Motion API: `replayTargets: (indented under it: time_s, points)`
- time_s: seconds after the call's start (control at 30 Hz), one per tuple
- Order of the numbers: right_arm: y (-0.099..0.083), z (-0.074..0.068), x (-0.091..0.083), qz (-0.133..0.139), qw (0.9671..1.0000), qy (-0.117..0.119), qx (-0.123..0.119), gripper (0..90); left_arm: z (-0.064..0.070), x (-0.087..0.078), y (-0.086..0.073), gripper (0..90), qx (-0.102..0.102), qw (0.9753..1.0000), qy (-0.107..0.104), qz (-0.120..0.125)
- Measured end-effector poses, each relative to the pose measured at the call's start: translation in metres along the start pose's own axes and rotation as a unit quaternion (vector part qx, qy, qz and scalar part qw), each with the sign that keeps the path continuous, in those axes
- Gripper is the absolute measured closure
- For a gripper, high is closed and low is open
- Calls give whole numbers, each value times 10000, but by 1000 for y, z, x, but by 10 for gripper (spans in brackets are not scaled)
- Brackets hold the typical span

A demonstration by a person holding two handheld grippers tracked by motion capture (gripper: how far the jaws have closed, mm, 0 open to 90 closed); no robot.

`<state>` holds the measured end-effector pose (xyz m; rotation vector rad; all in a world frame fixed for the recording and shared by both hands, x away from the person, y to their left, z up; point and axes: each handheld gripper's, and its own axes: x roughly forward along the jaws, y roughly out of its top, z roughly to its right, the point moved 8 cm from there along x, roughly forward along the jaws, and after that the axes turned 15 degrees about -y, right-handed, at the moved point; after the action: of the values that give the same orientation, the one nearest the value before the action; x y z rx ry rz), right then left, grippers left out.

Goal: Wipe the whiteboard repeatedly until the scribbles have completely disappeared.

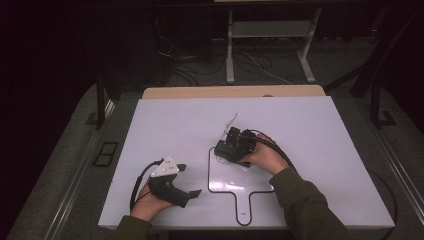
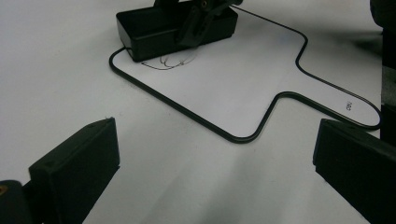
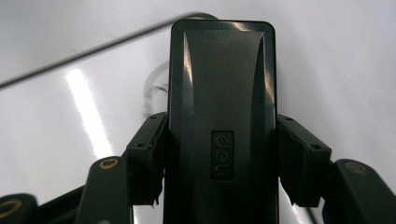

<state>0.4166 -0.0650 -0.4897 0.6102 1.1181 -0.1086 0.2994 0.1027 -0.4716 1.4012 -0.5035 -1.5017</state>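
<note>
Right claw (image 3: pixel 219 158): clamped on both long sides of black box (image 3: pixel 222 93)
Box: glossy, rounded corners, "deli" label
Left claw (image 2: pixel 210 163): open, empty, above white tabletop (image 2: pixel 56 70)

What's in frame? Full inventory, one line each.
eraser: 1, black, at the whiteboard's upper left, on scribbles, clamped in the right tool
whiteboard: 1, white with black rim, paddle-shaped, flat on the table, handle toward the person
scribbles: a few thin dark lines, on the whiteboard beside the eraser
table: 1, white top
white stick: 1, just beyond the right tool; cannot tell what it is
left tool: black, jaws open, over the table left of the whiteboard
right tool: black, shut on the eraser
hands: 2, green sleeves
</note>
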Motion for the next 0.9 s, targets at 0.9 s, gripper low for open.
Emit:
replayTargets:
  time_s: [0.9]
  points:
    - [33,-21,7,-6,9997,135,-197,387,0,-1,0,0,30,10000,5,14]
